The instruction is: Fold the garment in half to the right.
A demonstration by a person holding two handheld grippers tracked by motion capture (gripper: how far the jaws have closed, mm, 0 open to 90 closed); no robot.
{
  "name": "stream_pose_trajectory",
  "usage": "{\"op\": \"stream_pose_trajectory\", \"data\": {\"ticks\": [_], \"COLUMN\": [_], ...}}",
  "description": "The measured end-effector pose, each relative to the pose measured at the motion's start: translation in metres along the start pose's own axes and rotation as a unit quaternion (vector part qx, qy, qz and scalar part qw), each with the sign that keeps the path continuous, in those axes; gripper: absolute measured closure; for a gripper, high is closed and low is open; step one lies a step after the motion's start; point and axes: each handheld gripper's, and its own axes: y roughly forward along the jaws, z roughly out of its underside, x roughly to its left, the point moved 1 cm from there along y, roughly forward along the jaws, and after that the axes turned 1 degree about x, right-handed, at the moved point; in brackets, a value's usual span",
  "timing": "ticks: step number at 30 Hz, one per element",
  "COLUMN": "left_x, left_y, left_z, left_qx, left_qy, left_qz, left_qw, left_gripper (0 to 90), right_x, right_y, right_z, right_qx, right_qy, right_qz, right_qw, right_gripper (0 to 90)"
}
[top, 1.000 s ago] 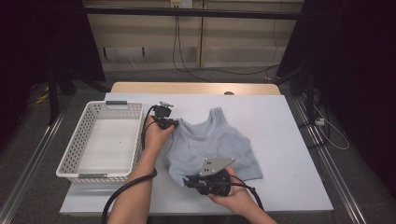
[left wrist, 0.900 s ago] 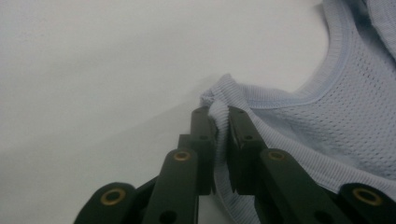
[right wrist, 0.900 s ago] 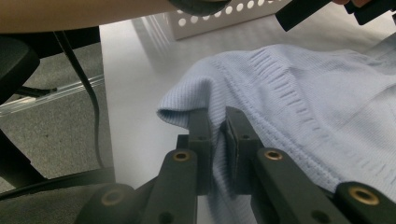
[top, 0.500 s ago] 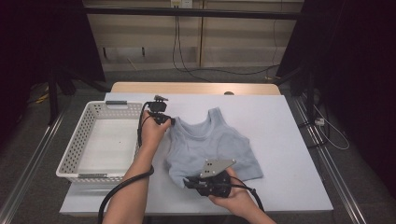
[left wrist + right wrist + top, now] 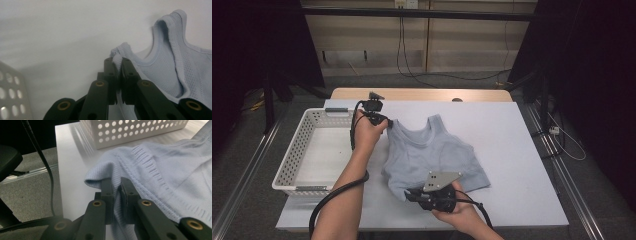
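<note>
A light blue knitted tank top lies spread on the white table, neck toward the far side. My left gripper is shut on its left shoulder strap, and the strap end is pinched between the jaw tips and held a little off the table. My right gripper is at the near edge of the top, shut on the ribbed bottom hem at its left corner. The rest of the top rests flat on the table.
A white perforated basket with nothing in it stands on the left part of the table, close to the left hand; its wall shows as basket beyond the hem. The white table lies bare to the right of the top. A cable trails from each gripper.
The left hand has risen and moved slightly toward the far side, lifting the shoulder strap with it. The right hand and the hem it grips have stayed in place.
</note>
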Motion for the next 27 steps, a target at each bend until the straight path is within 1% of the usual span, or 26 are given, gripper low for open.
{"op": "stream_pose_trajectory", "data": {"ticks": [2, 3, 6, 8, 12, 14, 15, 20, 27], "left_x": [0.002, 0.003, 0.006, 0.007, 0.011, 0.012, 0.012, 0.014, 0.014], "left_y": [-0.003, -0.004, -0.008, -0.01, -0.016, -0.018, -0.018, -0.022, -0.026], "left_z": [0.0, 0.0, 0.002, 0.002, 0.004, 0.004, 0.004, 0.005, 0.002], "left_qx": [0.001, 0.0, -0.002, 0.001, -0.001, 0.0, -0.001, 0.001, 0.001], "left_qy": [0.001, -0.001, -0.001, 0.003, -0.005, -0.002, -0.004, -0.004, -0.003], "left_qz": [-0.003, -0.004, -0.009, -0.015, -0.019, -0.023, -0.025, -0.03, -0.03], "left_qw": [1.0, 1.0, 1.0, 0.9999, 0.9998, 0.9997, 0.9997, 0.9995, 0.9995], "left_gripper": [85.1, 85.0, 85.1, 85.1, 85.1, 85.1, 85.1, 85.1, 85.1], "right_x": [0.001, 0.001, 0.003, 0.004, 0.006, 0.006, 0.006, 0.008, 0.008], "right_y": [0.001, 0.001, 0.003, 0.004, 0.007, 0.008, 0.008, 0.011, 0.011], "right_z": [-0.002, -0.003, -0.006, -0.008, -0.011, -0.013, -0.013, -0.015, -0.017], "right_qx": [-0.004, -0.005, -0.006, -0.006, -0.008, -0.01, -0.01, -0.011, -0.016], "right_qy": [0.0, -0.001, -0.01, -0.012, -0.017, -0.018, -0.019, -0.022, -0.023], "right_qz": [-0.001, -0.001, -0.001, -0.004, -0.008, -0.01, -0.011, -0.015, -0.016], "right_qw": [1.0, 1.0, 0.9999, 0.9999, 0.9998, 0.9997, 0.9997, 0.9996, 0.9995], "right_gripper": [83.4, 83.4, 83.4, 83.4, 83.4, 83.4, 83.4, 83.4, 83.4]}}
